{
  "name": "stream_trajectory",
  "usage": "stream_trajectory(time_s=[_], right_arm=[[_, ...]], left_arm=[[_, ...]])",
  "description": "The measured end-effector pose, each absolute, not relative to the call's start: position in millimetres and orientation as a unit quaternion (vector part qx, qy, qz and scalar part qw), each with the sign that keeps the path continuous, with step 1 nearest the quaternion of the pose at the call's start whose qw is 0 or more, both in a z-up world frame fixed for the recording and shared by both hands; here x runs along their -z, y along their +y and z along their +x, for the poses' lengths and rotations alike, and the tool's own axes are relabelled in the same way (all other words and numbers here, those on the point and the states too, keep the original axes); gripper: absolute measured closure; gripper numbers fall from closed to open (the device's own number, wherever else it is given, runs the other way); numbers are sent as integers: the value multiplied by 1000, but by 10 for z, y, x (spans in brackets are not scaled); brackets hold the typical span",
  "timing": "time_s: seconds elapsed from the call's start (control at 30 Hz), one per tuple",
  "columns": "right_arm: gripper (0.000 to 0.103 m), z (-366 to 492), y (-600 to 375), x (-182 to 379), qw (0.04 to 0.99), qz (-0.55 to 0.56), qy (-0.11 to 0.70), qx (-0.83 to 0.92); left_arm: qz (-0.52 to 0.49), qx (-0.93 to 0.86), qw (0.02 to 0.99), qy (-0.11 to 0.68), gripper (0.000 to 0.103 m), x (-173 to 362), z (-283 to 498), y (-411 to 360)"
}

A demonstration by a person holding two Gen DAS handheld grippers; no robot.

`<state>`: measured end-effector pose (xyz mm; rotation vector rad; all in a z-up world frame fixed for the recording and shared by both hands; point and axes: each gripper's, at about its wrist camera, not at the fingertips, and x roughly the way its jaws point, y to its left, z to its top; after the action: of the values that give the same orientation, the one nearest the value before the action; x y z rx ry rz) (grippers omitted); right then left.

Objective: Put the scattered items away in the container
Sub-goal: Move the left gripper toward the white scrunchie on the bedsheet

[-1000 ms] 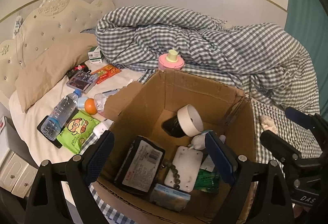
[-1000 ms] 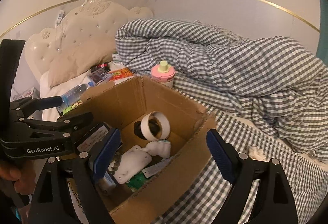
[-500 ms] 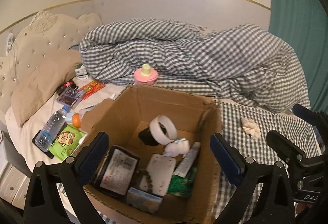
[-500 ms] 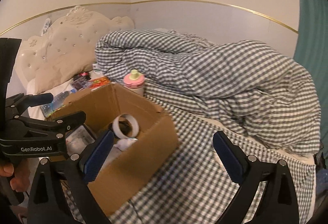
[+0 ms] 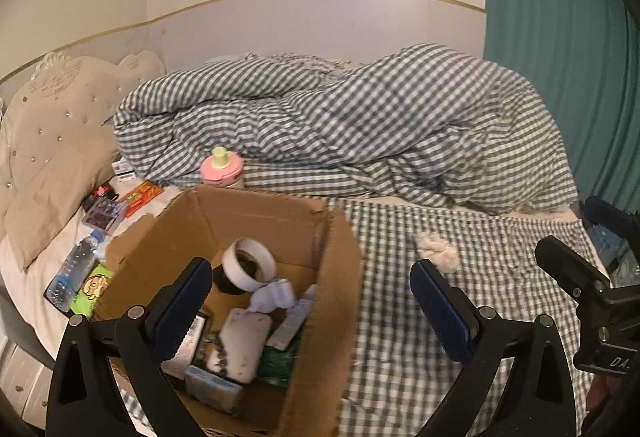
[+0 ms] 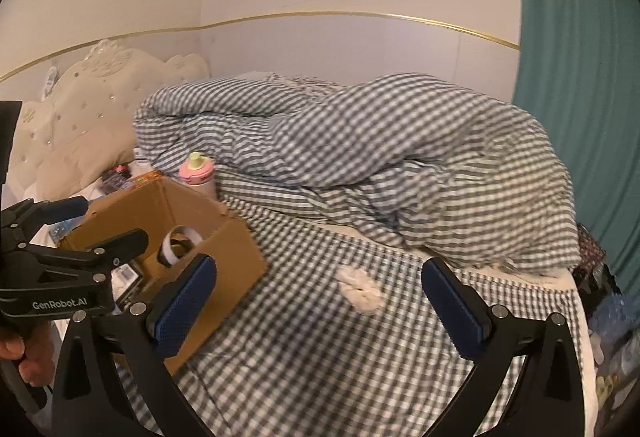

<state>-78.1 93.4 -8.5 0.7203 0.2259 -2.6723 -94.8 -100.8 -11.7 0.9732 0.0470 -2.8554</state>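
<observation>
- Now your right claw (image 6: pixel 318 303) is opening, nothing between its jaws, framing the white scrunchie (image 6: pixel 359 287) on the sheet, likely your next pick.
- Your left claw (image 5: pixel 310 311) gapes empty, straddling the box (image 5: pixel 336 277) wall.
- The box sits beside the scrunchie, loaded; bottle (image 5: pixel 74 271) and snacks (image 5: pixel 141 194) wait beyond.

Your left wrist view looks down close into the cardboard box (image 5: pixel 240 233); your right wrist view faces the bed (image 6: pixel 320 337) further right. Both share box, white scrunchie (image 6: pixel 360 287) and checked duvet (image 5: pixel 340 133)
</observation>
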Motion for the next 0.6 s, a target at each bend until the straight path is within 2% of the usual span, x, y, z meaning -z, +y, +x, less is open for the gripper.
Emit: stream_trajectory(time_s=[0.6], right_arm=[[0, -800, 2112, 149, 98, 267, 31, 958]], left_arm=[[294, 956, 12, -3, 1, 36, -1053, -108]])
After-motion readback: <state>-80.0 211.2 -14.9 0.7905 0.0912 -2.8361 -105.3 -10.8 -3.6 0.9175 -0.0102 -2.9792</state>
